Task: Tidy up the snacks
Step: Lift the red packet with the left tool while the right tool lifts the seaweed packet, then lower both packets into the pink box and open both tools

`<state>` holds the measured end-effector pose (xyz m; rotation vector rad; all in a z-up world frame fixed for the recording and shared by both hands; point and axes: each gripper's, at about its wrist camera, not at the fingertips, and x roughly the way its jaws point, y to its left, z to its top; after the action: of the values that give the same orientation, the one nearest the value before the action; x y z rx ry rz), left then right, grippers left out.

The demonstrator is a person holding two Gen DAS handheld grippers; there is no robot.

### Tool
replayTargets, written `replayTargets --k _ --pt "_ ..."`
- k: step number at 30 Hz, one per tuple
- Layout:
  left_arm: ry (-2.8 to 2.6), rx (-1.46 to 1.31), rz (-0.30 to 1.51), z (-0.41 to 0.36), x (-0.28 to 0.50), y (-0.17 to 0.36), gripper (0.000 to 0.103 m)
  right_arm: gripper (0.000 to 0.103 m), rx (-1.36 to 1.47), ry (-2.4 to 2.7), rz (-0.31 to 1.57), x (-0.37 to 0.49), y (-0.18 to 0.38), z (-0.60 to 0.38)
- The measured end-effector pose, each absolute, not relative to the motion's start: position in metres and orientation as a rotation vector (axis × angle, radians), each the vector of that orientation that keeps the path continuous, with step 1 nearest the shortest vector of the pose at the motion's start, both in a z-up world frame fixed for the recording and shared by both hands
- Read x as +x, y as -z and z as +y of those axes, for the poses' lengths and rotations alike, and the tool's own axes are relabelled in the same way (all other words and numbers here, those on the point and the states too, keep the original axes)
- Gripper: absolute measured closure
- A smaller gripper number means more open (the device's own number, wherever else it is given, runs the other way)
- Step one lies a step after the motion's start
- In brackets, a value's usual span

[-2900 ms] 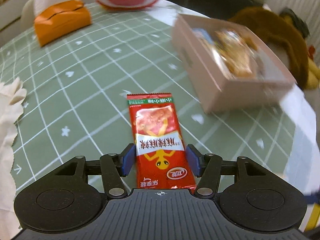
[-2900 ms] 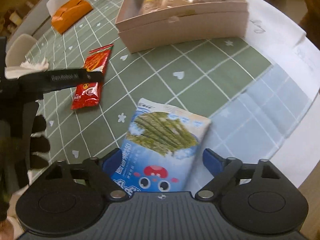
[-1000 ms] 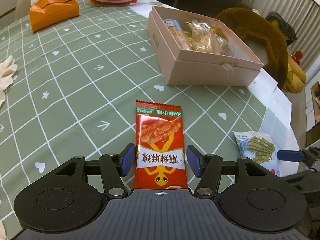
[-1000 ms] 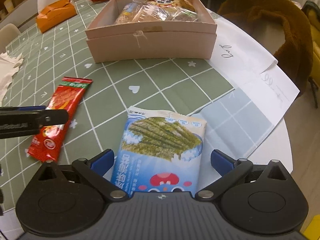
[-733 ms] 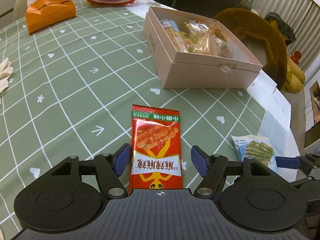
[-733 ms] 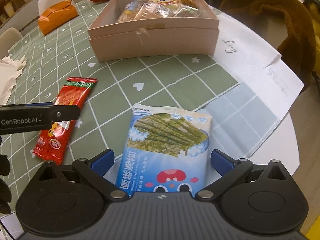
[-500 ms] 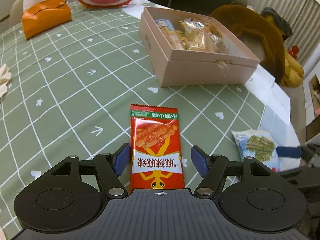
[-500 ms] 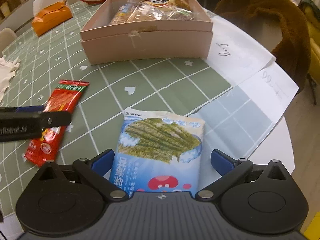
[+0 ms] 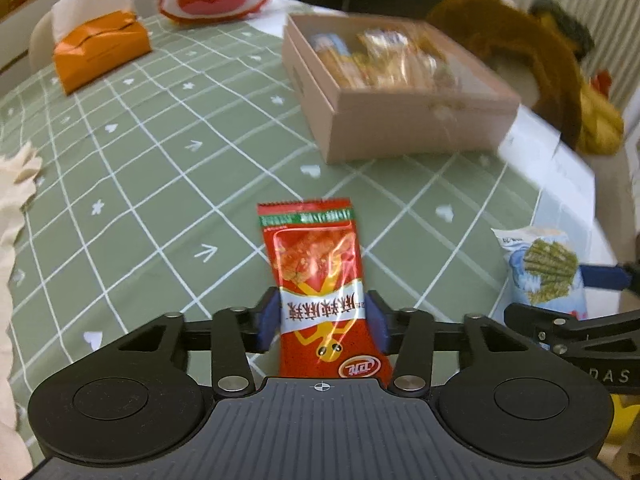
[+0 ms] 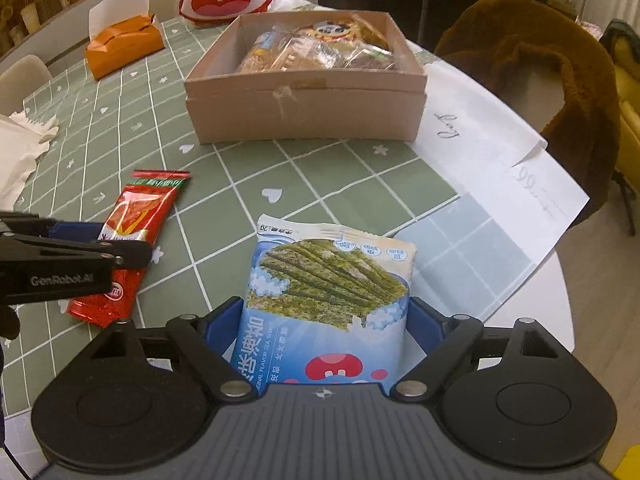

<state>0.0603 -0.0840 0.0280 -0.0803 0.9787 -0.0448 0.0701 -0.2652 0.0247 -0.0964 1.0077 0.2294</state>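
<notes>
Left gripper (image 9: 322,320): pads pinch one red snack packet (image 9: 316,264).
Right gripper (image 10: 326,328): closed around one blue seaweed snack bag (image 10: 328,296).
Ahead: one open cardboard box (image 10: 308,108), several snacks inside.
Beyond, left: one orange tissue box (image 10: 124,46).

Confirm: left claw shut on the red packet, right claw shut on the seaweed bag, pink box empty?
Not empty. The right wrist view shows the pink box holding several wrapped snacks. The rest stands: left claw shut on the red packet, right claw shut on the seaweed bag.
</notes>
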Motion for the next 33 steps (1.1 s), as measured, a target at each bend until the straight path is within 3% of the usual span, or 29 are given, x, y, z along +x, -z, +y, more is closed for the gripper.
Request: replayTargets --k 3,7,12,17,19,22,24,28,33 --pt "0.082 -0.103 0.817 -0.081 0.056 -0.075 0.056 0.021 -0.096 -0.22 0.915 0.072 -0.055 -0.274" --pt "0.15 -0.093 0.549 -0.079 0.065 -0.169 0.055 0.021 -0.104 -0.207 0.661 0.086 -0.142 -0.289" --pt "0.164 -0.121 0.445 -0.075 0.098 -0.213 0.055 0.021 -0.029 -0.223 0.485 0.107 -0.229 -0.308" --pt "0.208 -0.179 0.445 -0.08 0.151 -0.203 0.05 0.021 0.012 -0.23 0.438 0.122 -0.258 -0.311" --pt "0.229 -0.17 0.52 -0.085 0.185 -0.173 0.046 0.021 -0.009 -0.218 0.432 0.127 -0.259 -0.307" --pt "0.236 -0.243 0.718 -0.079 0.232 -0.112 0.052 0.021 -0.028 -0.199 0.465 0.142 -0.254 -0.303" --pt "0.198 -0.312 0.711 -0.065 0.238 -0.094 0.052 0.021 -0.04 -0.171 0.505 0.154 -0.247 -0.302" --pt "0.155 -0.434 0.65 -0.03 0.222 -0.1 0.052 0.021 -0.052 -0.167 0.529 0.175 -0.245 -0.299" --pt "0.125 -0.365 0.607 -0.011 0.193 -0.117 0.052 0.02 -0.005 -0.225 0.56 0.22 -0.238 -0.278"
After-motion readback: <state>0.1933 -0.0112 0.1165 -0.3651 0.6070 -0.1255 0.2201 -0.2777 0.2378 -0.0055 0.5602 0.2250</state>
